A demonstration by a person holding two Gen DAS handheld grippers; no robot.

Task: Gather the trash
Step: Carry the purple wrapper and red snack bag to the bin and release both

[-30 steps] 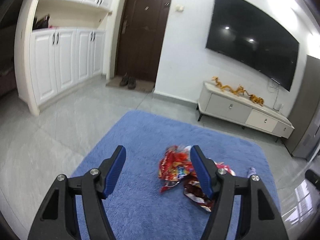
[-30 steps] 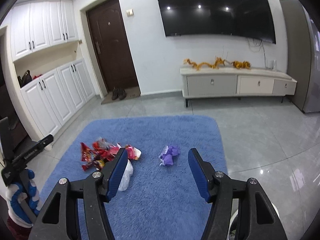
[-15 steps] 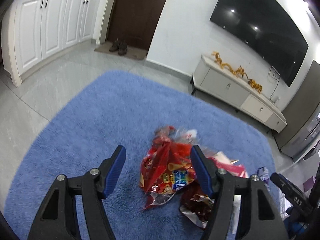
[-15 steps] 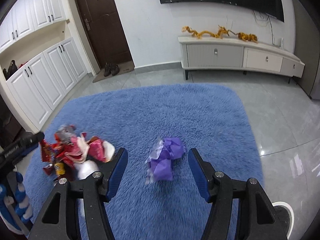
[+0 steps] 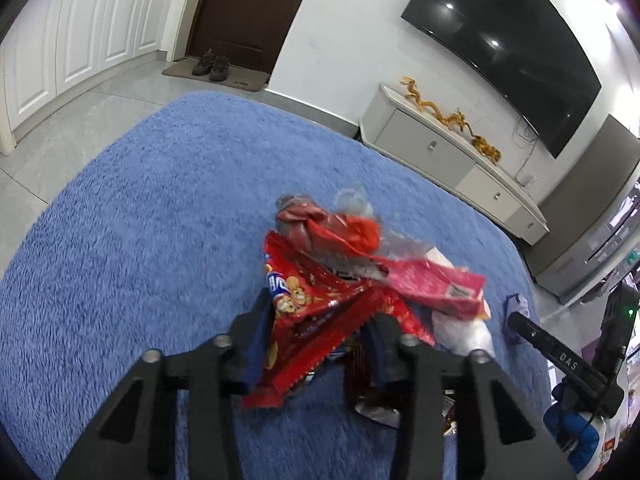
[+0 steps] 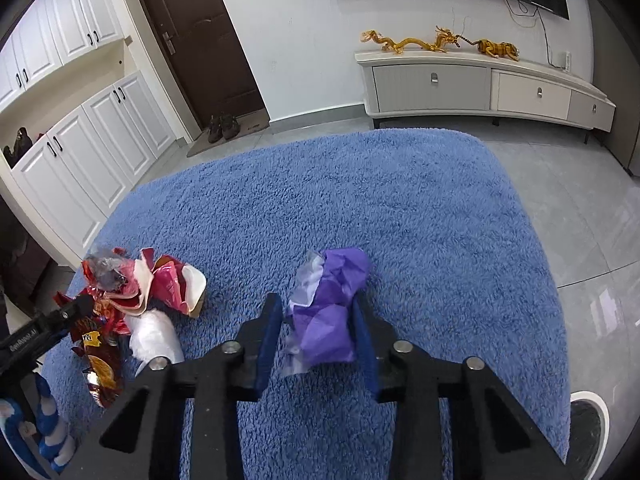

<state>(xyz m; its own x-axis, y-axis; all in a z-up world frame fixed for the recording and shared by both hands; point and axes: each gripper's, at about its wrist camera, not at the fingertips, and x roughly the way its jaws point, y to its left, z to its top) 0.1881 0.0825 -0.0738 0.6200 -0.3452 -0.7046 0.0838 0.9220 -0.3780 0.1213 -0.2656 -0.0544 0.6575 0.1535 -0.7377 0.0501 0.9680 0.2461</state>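
Purple paper (image 6: 328,312), crumpled, lay on the blue rug (image 6: 400,200) straight ahead of the right tongs (image 6: 318,308) and right between the fingers. Ran with its long axis away from the camera, along the fingers, not across them. Looked drawn in against both flanks of the wad, so judged as grasping it. Needed no sideways correction, probably only a lift.

Red snack packet (image 5: 308,308) sat in the gap of the left tongs (image 5: 320,312), lying aslant from lower left to upper right, its near end draped over the left finger. Belonged to a heap of wrappers (image 5: 360,240) spreading ahead and to the right on the same rug. Had narrowed partly around the packet, but could not tell whether clamped or only closing, given the blur. Judged each pair nearer its own target: left to the heap, right to the wad.

Showed, from the right wrist only, a white crumpled wad (image 6: 154,338) beside the heap with clear rug between heap and purple paper, and a white round rim (image 6: 588,396) at the rug's right corner, possibly a bin. Gave, from the left wrist only, the print on the red packet and the clear film on top of the heap; caught just a purple scrap past the heap's right edge.
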